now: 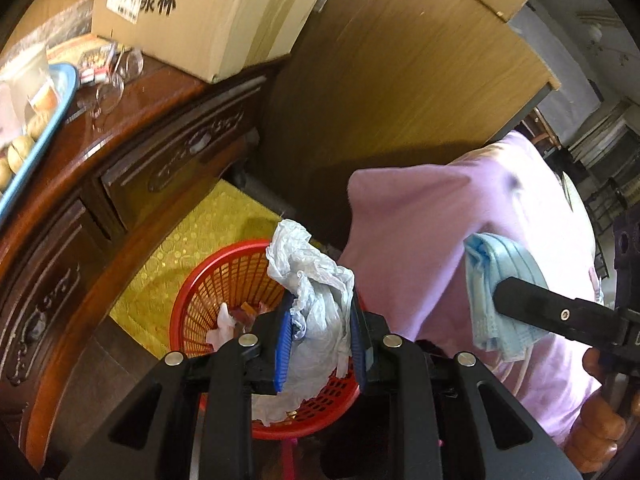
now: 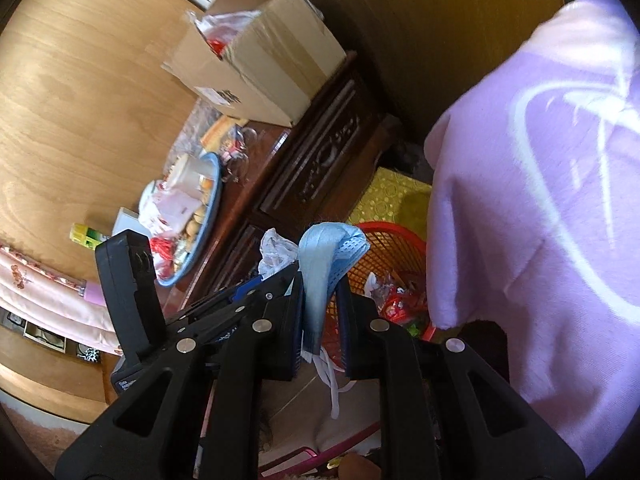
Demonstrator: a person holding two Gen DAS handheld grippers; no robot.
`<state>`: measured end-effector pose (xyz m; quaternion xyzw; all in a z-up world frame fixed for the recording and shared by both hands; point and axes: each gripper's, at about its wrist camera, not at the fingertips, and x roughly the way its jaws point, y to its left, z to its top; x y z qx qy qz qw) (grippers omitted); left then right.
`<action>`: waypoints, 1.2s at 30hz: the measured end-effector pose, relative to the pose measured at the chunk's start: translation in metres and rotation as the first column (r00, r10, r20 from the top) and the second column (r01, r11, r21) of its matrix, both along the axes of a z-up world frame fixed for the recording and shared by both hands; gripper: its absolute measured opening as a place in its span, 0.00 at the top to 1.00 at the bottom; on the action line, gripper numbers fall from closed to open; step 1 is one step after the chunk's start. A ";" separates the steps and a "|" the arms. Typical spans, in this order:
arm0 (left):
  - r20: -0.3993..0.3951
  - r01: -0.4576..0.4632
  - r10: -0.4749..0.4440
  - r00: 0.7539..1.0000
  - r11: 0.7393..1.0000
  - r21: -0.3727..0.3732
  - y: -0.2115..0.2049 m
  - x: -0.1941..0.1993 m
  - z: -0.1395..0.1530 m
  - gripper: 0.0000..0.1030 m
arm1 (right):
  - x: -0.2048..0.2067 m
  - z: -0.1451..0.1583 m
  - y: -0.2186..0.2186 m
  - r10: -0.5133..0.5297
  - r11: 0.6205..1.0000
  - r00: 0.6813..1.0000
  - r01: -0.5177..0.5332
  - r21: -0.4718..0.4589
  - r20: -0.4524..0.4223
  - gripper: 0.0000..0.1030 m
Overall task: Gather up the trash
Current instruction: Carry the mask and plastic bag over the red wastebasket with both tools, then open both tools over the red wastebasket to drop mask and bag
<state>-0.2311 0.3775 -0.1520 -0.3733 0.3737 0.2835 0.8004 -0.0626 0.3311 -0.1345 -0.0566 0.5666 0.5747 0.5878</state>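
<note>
The left gripper (image 1: pixel 320 320) has its jaws clamped on a crumpled white plastic bag (image 1: pixel 316 280) above the red basket (image 1: pixel 224 280). The right gripper (image 2: pixel 320 304) pinches a blue face mask (image 2: pixel 324 256). The cardboard box (image 1: pixel 208 12) at the worktop's (image 1: pixel 160 88) back edge reads "浆杯".

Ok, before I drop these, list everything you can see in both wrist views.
crumpled plastic bag: one, white, clamped in left gripper above the basket
face mask: one, light blue, clamped in right gripper beside the basket
basket: one, red mesh, on the floor, wrappers inside
cloth: one, yellow patterned, under the basket
cabinet: one, dark carved wood, left of the basket
cardboard box: one, brown, on the cabinet
tray: one, blue-rimmed, on the cabinet, holding snacks
glasses: two, clear, beside the tray
shirt: one, lilac, the person's
left gripper: black, blue pads, shut
right gripper: black, shut
</note>
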 end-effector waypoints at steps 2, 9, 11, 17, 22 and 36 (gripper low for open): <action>-0.009 0.000 -0.001 1.000 1.000 -0.015 0.004 -0.001 -0.008 0.76 | -0.001 -0.010 0.006 0.004 1.000 1.000 -0.004 -0.025 -0.004 0.83; -0.034 -0.004 0.002 0.999 0.998 -0.064 0.013 -0.004 -0.029 0.76 | -0.001 -0.034 0.018 0.008 0.996 1.000 -0.009 -0.088 -0.014 0.82; -0.036 -0.005 0.003 0.999 0.997 -0.074 0.014 -0.004 -0.033 0.76 | -0.001 -0.039 0.021 0.012 0.995 1.000 -0.013 -0.100 -0.015 0.82; -0.054 -0.003 -0.002 0.999 0.995 -0.099 0.018 -0.002 -0.042 0.74 | -0.002 -0.050 0.032 0.027 0.991 1.000 -0.027 -0.131 0.000 0.79; -0.068 -0.013 0.008 0.998 0.997 -0.072 0.018 -0.004 -0.037 0.48 | 0.000 -0.057 0.036 0.018 0.989 1.000 -0.022 -0.146 -0.025 0.58; -0.045 -0.019 0.018 0.999 0.999 -0.032 0.013 0.003 -0.009 0.34 | 0.026 -0.022 0.004 -0.069 0.995 0.997 0.067 -0.069 -0.028 0.53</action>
